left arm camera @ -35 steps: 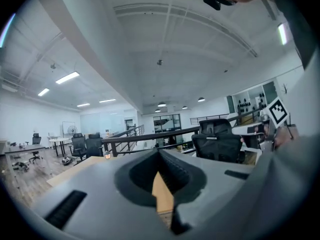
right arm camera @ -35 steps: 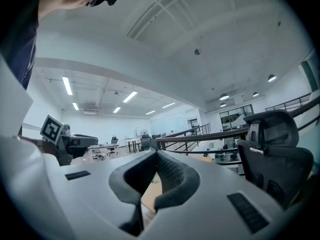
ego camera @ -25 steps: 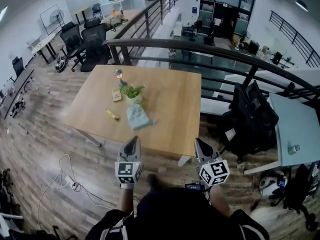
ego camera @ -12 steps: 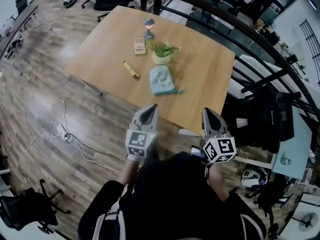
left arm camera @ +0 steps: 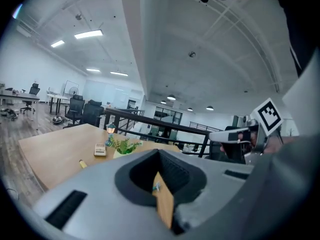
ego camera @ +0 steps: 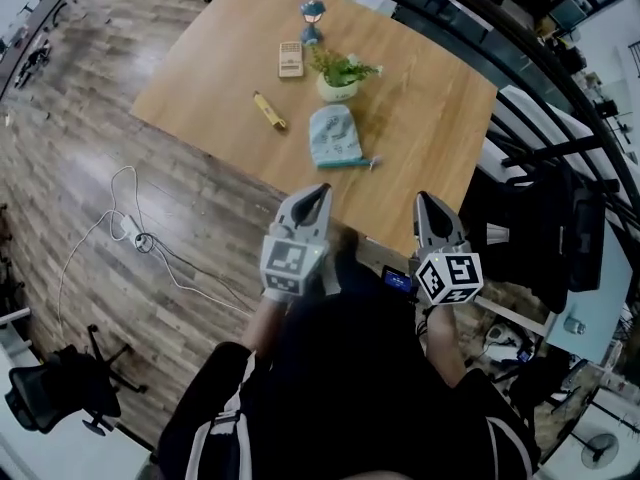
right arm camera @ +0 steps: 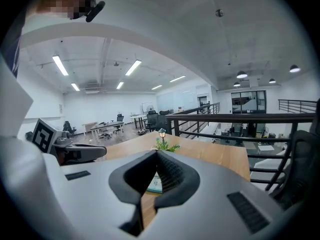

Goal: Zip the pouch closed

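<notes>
A light blue pouch lies flat on the wooden table, its zipper pull sticking out toward the near edge. Both grippers hang in the air short of the table's near edge, well apart from the pouch. My left gripper is shut and holds nothing. My right gripper is likewise shut and empty. In the right gripper view a sliver of the pouch shows through the hollow between the pads. The left gripper view shows the table ahead of the shut left gripper.
On the table stand a small potted plant, a lamp figurine, a beige remote-like block and a yellow stick. A cable lies on the wood floor at left. A black bag and railing are at right.
The head view has tilted down and come closer: the table and pouch sit higher and larger in frame. Both grippers stay shut in front of the body, now nearer the table edge.
</notes>
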`<state>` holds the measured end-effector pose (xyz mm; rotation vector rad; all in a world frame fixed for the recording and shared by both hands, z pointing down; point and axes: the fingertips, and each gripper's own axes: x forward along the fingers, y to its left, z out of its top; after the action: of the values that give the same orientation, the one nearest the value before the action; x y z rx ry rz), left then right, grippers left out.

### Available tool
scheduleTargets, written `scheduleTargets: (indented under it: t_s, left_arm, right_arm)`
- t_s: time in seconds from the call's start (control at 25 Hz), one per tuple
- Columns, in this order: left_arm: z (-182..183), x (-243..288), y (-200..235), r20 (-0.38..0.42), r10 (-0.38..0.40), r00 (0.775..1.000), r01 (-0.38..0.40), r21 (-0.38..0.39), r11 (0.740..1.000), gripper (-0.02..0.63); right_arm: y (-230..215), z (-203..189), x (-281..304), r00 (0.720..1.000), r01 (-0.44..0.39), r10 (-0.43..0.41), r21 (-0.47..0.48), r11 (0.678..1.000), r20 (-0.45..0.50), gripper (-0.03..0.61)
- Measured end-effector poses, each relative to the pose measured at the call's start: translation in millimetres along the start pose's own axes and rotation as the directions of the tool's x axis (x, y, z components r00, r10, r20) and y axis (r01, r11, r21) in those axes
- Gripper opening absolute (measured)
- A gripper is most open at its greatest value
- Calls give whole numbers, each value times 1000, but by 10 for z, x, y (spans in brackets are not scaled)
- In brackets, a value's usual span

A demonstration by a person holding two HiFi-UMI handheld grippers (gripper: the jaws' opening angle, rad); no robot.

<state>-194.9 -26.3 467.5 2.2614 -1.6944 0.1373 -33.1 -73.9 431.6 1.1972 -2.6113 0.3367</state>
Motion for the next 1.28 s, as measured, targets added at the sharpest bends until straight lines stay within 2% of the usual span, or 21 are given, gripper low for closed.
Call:
scheduleTargets:
  t_s: [0.16,0.28,0.36,0.44,0.56,0.68,0.76,0.84,0.96,1.12,1.2,1.28]
  left_arm:
    - [-122,274,-65,-71,0,997,-2,-31,1000,-5]
    - [-326,572,-168,-154,-15,988,4,-71,997,-6]
    - [-515,821,-235,-218,-17,976,0,-80,997,-6]
    - [-771,1098,-265,-298,-13,954,-20,-109,994,-6]
    - [-1207,1531,-266,-433,-21,901,-61,-174,983,-6]
    - [-1593,1849,-321,-516,-98,851,-47,-261,964,-5]
    - [-1760,1968,-354,-555,-156,817,-33,-315,949,35]
    - [-1905,2033,-360,-601,-175,780,-35,-321,946,66]
    - [-2099,2117,-311,-666,-150,731,-59,-281,958,87]
    - [-2214,2266,-222,-697,-121,707,-124,-291,949,87]
    - [-2249,2303,-160,-715,-85,694,-156,-265,951,86]
    - [-2264,2317,-63,-732,-35,681,-189,-222,957,86]
  right_arm:
    - [-157,-81,261,998,-57,57,13,998,-32,12]
    - [-375,-438,621,984,-105,108,30,994,-140,12]
    - [-566,-825,1004,959,-145,154,54,988,-239,13]
    - [-710,-1332,1435,909,-188,215,109,976,-357,12]
    - [-809,-2039,1969,804,-225,285,177,958,-521,12]
    - [-776,-2376,2220,718,-269,328,189,944,-614,12]
    - [-773,-2522,2281,674,-270,311,170,948,-670,12]
    - [-784,-2595,2312,654,-261,300,166,951,-695,12]
    - [-786,-2611,2329,633,-252,369,269,930,-681,14]
    - [-780,-2629,2322,590,-282,493,409,868,-640,14]
    - [-774,-2620,2314,587,-310,510,408,859,-629,12]
    - [-769,-2604,2313,595,-333,505,380,863,-626,12]
